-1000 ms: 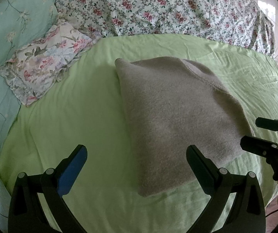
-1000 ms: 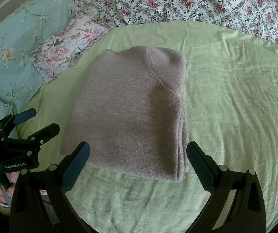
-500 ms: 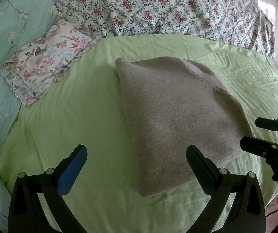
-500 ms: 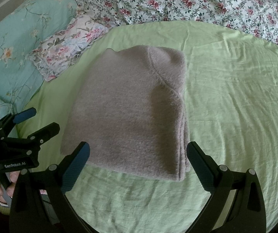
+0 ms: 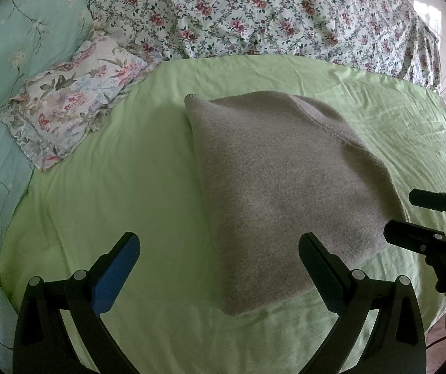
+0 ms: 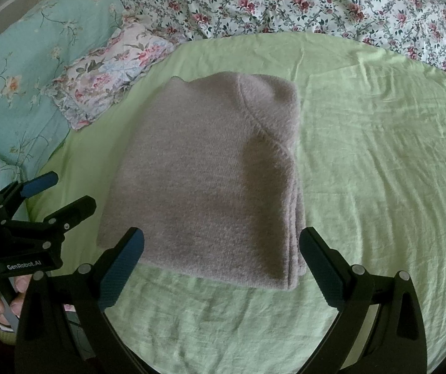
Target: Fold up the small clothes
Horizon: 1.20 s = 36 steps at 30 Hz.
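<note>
A grey knitted garment [image 5: 285, 180] lies folded into a thick rectangle on the green sheet [image 5: 129, 187]; in the right wrist view the grey garment [image 6: 210, 180] shows stacked layers along its right edge. My left gripper [image 5: 220, 249] hovers open above the sheet, just off the fold's near left corner, holding nothing. My right gripper [image 6: 223, 246] is open too, spread over the fold's near edge without touching it. Each gripper shows in the other's view: the right gripper [image 5: 410, 215] at the right side, the left gripper [image 6: 58, 190] at the left.
A small floral pillow [image 5: 73, 106] and a teal flowered quilt [image 5: 14, 46] lie to the left. A floral bedspread [image 5: 254, 12] is bunched along the far side. Bare green sheet [image 6: 378, 171] stretches right of the garment. A person's fingers [image 6: 17, 293] hold the left gripper.
</note>
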{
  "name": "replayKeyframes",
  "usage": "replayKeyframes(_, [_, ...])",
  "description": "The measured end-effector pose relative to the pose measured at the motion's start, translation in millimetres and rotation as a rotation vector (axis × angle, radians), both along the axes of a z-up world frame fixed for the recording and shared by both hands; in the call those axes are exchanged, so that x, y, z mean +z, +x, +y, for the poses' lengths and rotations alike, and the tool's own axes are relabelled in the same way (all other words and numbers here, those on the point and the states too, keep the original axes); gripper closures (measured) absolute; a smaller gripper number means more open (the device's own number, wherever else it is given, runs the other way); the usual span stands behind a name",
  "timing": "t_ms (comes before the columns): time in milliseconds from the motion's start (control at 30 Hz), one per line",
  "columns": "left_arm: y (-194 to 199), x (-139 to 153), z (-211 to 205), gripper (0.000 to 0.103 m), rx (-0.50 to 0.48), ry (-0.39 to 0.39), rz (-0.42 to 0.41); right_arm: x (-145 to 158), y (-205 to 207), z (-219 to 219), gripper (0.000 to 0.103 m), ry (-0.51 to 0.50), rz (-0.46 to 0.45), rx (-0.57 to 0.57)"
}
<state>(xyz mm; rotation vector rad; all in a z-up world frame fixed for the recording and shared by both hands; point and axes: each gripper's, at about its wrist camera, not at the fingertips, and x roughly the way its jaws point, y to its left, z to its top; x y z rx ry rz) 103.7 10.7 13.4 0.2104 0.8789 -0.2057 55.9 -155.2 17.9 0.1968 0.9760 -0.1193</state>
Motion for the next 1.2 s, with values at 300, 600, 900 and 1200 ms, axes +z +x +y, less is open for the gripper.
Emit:
replayKeyframes(300, [-0.1,-0.1,0.1,0.001,0.0,0.002,-0.001,-1.2,-0.2,0.9,0.003,0.0,0.0,0.001])
replayKeyframes(600, [0.4,1.2,0.2,0.001,-0.001,0.002,-0.005,-0.2,0.3,-2.2,0.003,-0.001,-0.001,0.006])
replayKeyframes(900, [-0.1,1.1,-0.1,0.001,-0.001,0.003,-0.005,1.8,1.2,-1.1,0.003,0.0,-0.004,0.002])
replayKeyframes(1200, [5.1,8.5,-2.5,0.001,-0.007,-0.013,-0.036,7.1,4.6,-3.7,0.003,-0.006,-0.014,0.007])
